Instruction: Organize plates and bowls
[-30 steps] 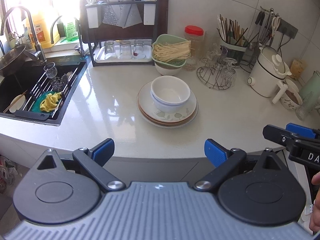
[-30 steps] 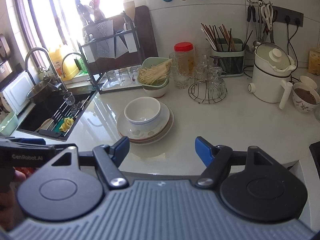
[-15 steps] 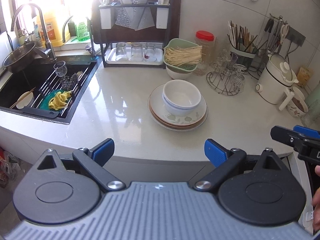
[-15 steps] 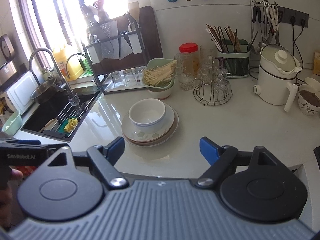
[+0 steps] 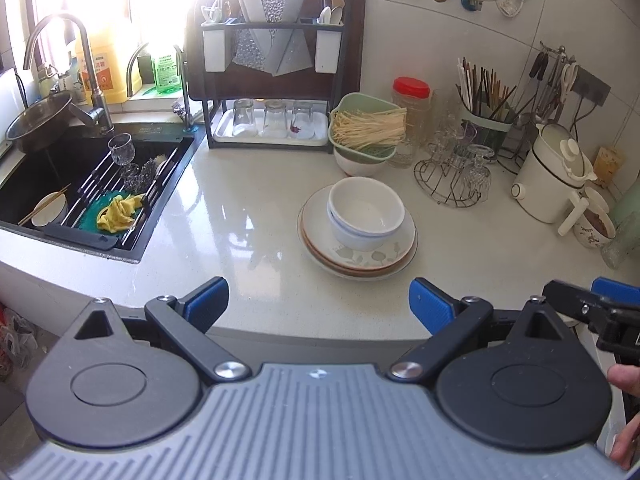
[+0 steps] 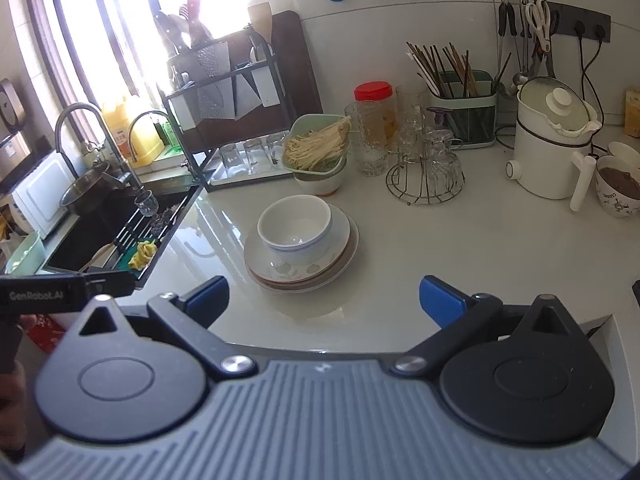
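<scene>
Two nested white bowls with blue rim lines sit on a stack of plates in the middle of the white counter. My left gripper hangs open above the counter's near edge, short of the stack, with nothing between its blue pads. In the right wrist view my right gripper is also short of the stack; its jaws are opening wide and hold nothing. Each gripper's body shows at the edge of the other's view.
A black sink with a drying rack, a glass and a yellow cloth lies at the left. Behind the stack stand a dish rack with glasses, a green basket of noodles, a wire glass stand and a white kettle.
The right gripper's jaws have spread wider apart. The left view has shifted slightly, so the stack sits a little further right and lower; the dishes themselves have not moved.
</scene>
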`<state>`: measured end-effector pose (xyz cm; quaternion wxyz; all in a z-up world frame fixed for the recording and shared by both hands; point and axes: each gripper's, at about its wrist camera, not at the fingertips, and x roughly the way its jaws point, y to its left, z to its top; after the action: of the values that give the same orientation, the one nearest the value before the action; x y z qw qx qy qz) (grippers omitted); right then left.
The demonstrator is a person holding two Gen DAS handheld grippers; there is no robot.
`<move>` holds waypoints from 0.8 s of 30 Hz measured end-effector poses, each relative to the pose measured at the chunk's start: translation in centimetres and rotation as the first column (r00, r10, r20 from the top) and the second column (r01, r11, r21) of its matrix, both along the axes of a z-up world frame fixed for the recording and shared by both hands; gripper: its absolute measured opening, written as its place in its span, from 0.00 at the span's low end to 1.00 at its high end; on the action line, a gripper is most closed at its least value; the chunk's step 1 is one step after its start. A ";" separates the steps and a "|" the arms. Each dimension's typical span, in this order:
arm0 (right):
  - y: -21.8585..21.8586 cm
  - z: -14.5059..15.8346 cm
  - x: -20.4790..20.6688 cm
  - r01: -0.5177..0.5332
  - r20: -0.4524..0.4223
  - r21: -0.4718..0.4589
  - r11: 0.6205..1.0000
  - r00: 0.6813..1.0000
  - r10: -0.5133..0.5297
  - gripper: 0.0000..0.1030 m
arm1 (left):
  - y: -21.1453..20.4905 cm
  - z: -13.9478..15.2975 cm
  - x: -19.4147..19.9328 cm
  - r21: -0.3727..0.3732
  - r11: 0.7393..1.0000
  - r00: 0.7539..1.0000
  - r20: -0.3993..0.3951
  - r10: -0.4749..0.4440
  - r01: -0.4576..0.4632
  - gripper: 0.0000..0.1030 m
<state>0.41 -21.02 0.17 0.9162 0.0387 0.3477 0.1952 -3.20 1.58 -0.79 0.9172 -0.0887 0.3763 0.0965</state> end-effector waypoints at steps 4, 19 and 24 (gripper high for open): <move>-0.2 0.0 -0.1 0.022 0.005 0.006 1.000 1.000 -0.022 1.00 | 0.0 -0.3 0.4 -0.007 1.000 1.000 -0.013 -0.019 0.019 0.96; 0.6 -0.3 0.2 0.032 0.006 0.002 0.999 0.999 -0.032 1.00 | 0.4 -0.4 0.8 -0.018 0.999 1.000 0.008 -0.026 0.027 0.96; 0.5 -0.1 0.3 0.039 0.018 -0.003 0.999 0.999 -0.039 1.00 | 0.5 -0.7 0.7 -0.037 0.999 1.000 0.002 -0.029 0.029 0.96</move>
<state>0.73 -20.55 0.04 0.9230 0.0421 0.3390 0.1768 -2.45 2.05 -1.46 0.9170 -0.1004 0.3784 0.0762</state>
